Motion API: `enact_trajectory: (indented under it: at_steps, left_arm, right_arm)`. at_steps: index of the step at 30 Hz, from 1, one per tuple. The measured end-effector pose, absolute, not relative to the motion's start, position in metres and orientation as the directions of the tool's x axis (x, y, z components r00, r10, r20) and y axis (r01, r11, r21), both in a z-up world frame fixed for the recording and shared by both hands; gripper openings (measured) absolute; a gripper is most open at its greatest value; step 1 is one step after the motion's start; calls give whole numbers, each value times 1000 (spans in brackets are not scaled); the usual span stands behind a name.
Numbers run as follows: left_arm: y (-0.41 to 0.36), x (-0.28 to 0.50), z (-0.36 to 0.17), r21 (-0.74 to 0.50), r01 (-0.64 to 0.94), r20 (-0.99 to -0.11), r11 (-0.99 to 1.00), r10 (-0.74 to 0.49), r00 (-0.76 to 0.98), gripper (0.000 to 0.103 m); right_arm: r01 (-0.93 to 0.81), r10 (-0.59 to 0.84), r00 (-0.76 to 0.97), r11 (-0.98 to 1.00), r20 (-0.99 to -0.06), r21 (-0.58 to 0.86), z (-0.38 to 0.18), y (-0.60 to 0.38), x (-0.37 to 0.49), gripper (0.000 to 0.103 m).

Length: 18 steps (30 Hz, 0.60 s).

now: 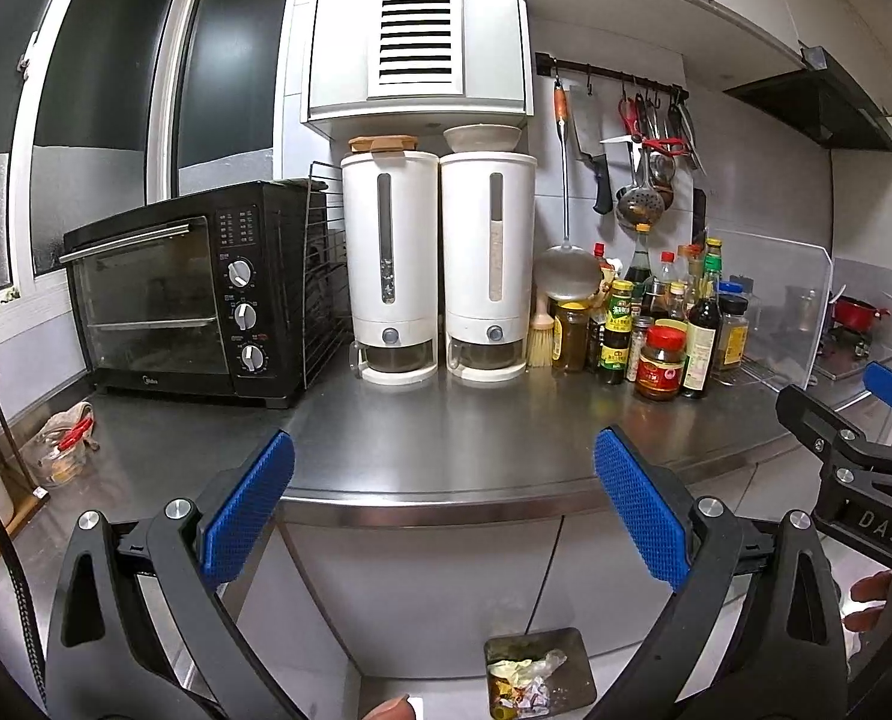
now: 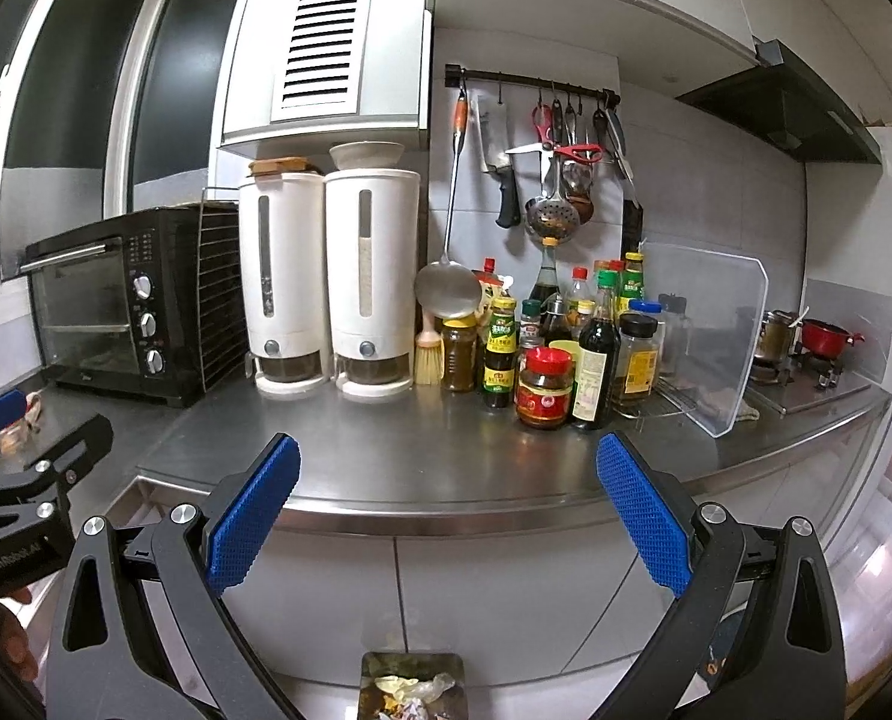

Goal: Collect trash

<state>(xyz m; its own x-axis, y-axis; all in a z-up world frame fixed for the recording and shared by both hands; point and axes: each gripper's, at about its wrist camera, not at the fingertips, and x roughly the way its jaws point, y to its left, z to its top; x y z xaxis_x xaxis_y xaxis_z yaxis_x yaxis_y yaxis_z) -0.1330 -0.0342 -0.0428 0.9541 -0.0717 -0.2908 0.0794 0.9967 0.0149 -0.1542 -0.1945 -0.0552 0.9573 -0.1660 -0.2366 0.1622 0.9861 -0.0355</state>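
A small open bin [image 1: 572, 648] with crumpled wrappers and plastic trash [image 1: 527, 681] stands on the floor below the counter, at the bottom of the left wrist view. It also shows in the right wrist view [image 2: 452, 663] with the trash [image 2: 413, 690] inside. My left gripper [image 1: 444, 504] is open and empty, held in front of the steel counter [image 1: 446, 438]. My right gripper [image 2: 448, 507] is open and empty, beside it. Each gripper shows at the edge of the other's view.
On the counter stand a black toaster oven [image 1: 194, 294], two white dispensers [image 1: 440, 264], a cluster of sauce bottles and jars [image 1: 662, 324] and a clear splash guard [image 2: 710, 336]. Utensils hang on a rail [image 2: 542, 138]. A stove with a red pot [image 2: 827, 336] is at right.
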Motion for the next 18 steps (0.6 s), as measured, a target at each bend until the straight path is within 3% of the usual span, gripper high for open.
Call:
enact_trajectory:
  at_steps: [18]
  left_arm:
    - [-31, -142, -41, 21, 95, -284, 995, -85, 955, 95]
  right_arm:
    - [162, -164, 962, 986, -217, -26, -48, -189, -163, 100]
